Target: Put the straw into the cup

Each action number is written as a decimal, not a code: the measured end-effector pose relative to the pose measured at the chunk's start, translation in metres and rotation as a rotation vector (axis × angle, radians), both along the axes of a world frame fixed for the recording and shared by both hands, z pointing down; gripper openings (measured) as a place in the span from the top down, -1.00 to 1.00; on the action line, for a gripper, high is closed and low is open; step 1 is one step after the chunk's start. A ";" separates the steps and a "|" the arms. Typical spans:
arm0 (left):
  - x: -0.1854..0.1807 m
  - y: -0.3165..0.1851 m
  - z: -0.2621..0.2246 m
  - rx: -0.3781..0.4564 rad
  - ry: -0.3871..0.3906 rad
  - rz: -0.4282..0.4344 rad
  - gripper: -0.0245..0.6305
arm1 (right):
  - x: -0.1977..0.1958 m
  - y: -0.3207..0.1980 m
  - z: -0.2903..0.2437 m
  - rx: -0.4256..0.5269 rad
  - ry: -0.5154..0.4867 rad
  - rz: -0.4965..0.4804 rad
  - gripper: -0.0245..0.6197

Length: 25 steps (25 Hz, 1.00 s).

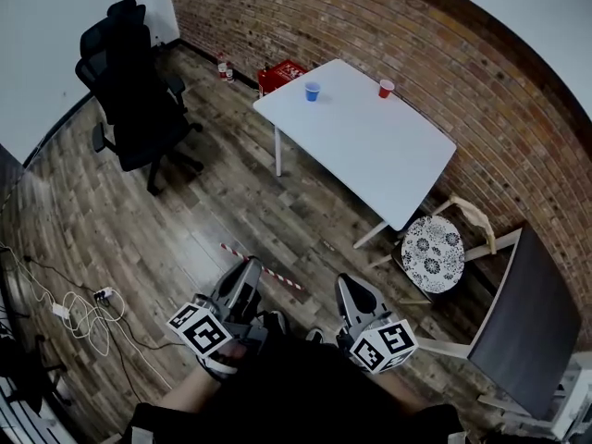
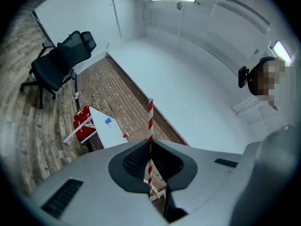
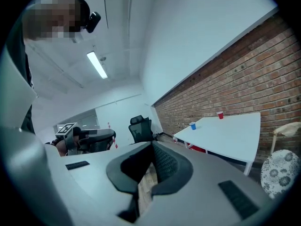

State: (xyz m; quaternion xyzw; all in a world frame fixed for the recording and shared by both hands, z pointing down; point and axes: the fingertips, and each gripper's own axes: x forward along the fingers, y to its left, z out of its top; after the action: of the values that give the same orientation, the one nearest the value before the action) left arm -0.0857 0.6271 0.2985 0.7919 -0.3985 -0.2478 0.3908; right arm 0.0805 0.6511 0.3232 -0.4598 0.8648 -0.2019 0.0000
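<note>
1. Left gripper (image 1: pixel 248 268) has its jaws closed on the straw (image 1: pixel 277 277), a red-and-white striped one. The left gripper view shows the straw pinched between the pads, with most of its length sticking out past the jaw tips and a short end behind them.
2. From the head view the straw lies roughly crosswise to the jaws, low in front of the person and over the wood floor.
3. Right gripper (image 1: pixel 350 289) sits just beside the left. Its jaws are drawn almost together with nothing between them; only a sliver of floor shows through.
4. Two candidate cups stand on the white table (image 1: pixel 370 155): a blue cup (image 1: pixel 313 91) and a red cup (image 1: pixel 386 88), both near the far edge by the brick wall and well apart from the straw.
5. Step judged: carry phase. The straw is gripped and the approach to a cup is not yet made.
6. Next move likely calls for closing in on the table, turning the straw end-down, and lining it up over a cup mouth. The task does not say which cup.
7. A black office chair (image 1: pixel 139 91) stands off to the left, clear of the path to the table.
</note>
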 end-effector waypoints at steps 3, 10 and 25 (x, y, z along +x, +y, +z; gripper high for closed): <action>-0.018 -0.015 0.007 0.000 0.028 0.008 0.84 | -0.023 -0.013 0.004 0.018 0.031 -0.016 0.85; -0.032 -0.033 0.032 -0.055 0.071 0.035 0.84 | -0.042 -0.029 0.018 -0.030 0.070 0.005 0.85; -0.029 -0.120 0.045 -0.091 0.038 0.005 0.84 | -0.038 -0.121 0.034 -0.061 0.020 -0.012 0.85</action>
State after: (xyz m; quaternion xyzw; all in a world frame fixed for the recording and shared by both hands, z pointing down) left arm -0.1148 0.5073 0.3438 0.7693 -0.3999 -0.2435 0.4346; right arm 0.0421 0.5306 0.3570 -0.4564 0.8609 -0.2237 -0.0238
